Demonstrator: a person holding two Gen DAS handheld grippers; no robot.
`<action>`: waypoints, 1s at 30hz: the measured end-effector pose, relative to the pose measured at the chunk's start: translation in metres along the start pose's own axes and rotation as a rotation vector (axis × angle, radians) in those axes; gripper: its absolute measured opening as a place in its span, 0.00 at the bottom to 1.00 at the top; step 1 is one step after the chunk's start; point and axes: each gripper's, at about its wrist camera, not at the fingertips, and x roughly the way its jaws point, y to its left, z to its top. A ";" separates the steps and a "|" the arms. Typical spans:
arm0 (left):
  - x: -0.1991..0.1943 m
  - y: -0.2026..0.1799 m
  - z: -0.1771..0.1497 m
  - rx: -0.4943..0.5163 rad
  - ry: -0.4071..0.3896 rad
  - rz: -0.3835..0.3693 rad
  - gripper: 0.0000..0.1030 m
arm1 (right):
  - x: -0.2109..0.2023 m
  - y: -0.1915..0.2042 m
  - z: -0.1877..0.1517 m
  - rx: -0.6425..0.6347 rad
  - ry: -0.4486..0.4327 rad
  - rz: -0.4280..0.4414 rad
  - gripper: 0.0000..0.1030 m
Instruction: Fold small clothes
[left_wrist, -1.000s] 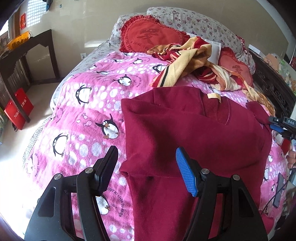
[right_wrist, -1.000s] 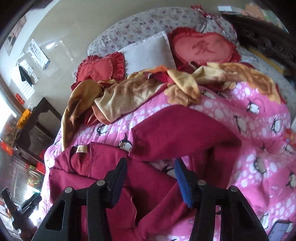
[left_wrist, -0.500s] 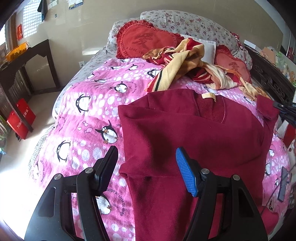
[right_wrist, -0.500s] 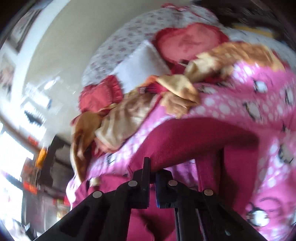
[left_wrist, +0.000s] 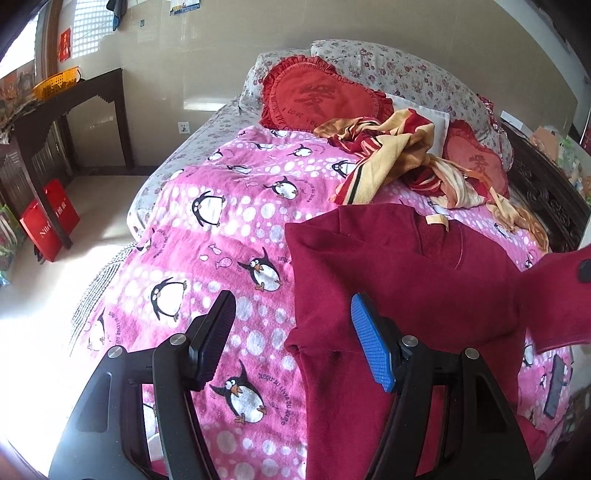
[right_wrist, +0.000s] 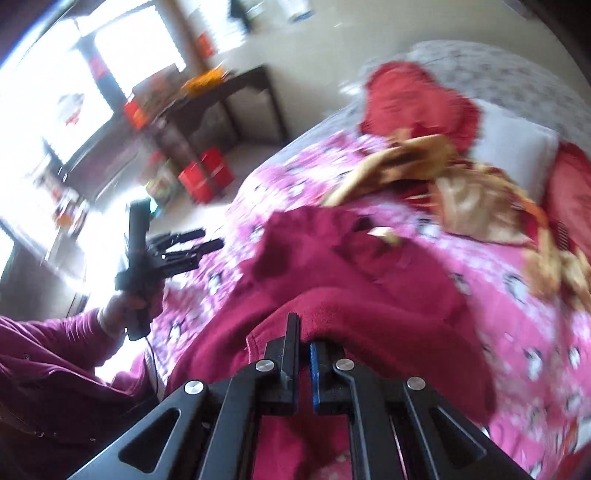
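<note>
A dark red sweatshirt lies spread on the pink penguin blanket, its left sleeve folded over the body. My left gripper is open and empty, hovering above the sweatshirt's left edge. My right gripper is shut on the sweatshirt's right sleeve and holds it lifted over the body; that sleeve shows at the right edge of the left wrist view. The left gripper also shows in the right wrist view. The right wrist view is blurred.
A rumpled yellow and red striped cloth and red heart cushions lie at the head of the bed. A dark wooden table and a red bag stand on the floor at the left. A phone lies at the bed's right.
My right gripper shut on the right sleeve and swung it up and leftward over the sweatshirt. My left gripper stayed open and pulled back a little.
</note>
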 end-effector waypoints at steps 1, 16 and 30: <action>-0.002 0.001 -0.001 0.004 0.001 -0.003 0.64 | 0.019 0.004 0.007 -0.016 0.033 0.023 0.04; 0.034 -0.031 -0.008 0.055 0.086 -0.235 0.65 | 0.140 -0.064 0.031 0.354 -0.074 0.019 0.46; 0.121 -0.054 0.023 0.023 0.147 -0.130 0.65 | 0.054 -0.118 -0.132 0.472 -0.187 -0.381 0.46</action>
